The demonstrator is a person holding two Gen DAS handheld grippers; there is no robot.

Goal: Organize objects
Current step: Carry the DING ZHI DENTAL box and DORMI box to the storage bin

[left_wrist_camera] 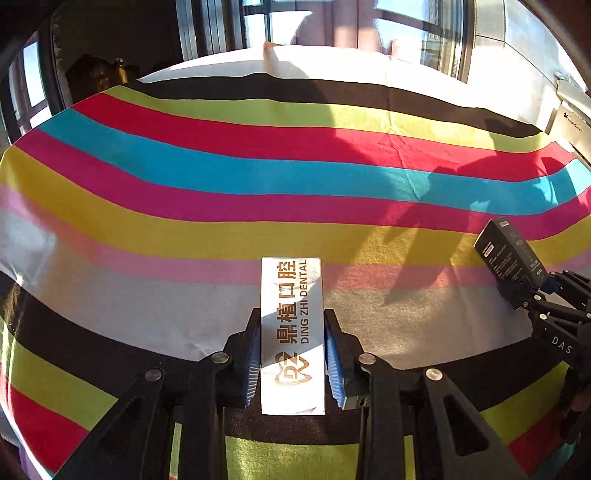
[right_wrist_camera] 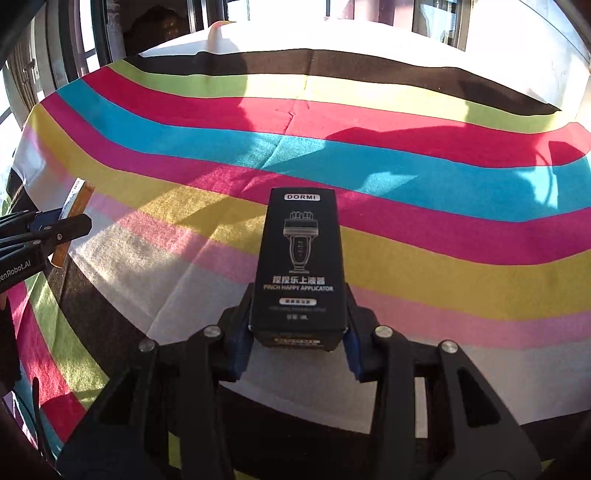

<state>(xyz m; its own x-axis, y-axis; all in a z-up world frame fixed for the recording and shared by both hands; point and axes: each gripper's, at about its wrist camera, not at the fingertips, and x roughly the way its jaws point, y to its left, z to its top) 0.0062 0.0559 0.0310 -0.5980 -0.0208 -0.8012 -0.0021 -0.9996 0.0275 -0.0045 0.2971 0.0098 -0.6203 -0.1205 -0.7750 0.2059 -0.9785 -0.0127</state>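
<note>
My left gripper (left_wrist_camera: 291,354) is shut on a white box (left_wrist_camera: 292,317) printed "DING ZHI DENTAL", held lengthwise above the striped cloth (left_wrist_camera: 221,177). My right gripper (right_wrist_camera: 297,325) is shut on a black "DORMI" applicator box (right_wrist_camera: 301,258), also held above the cloth. The black box (left_wrist_camera: 511,258) and the right gripper (left_wrist_camera: 543,295) show at the right edge of the left wrist view. The white box, seen edge-on with an orange side (right_wrist_camera: 74,218), and the left gripper (right_wrist_camera: 55,229) show at the left edge of the right wrist view.
A bright multicoloured striped cloth (right_wrist_camera: 406,177) covers the table, with white surface (left_wrist_camera: 332,62) beyond its far edge. Windows (left_wrist_camera: 406,22) run behind. A grey box (left_wrist_camera: 572,122) sits at the far right. Dark objects (left_wrist_camera: 96,74) stand at the far left.
</note>
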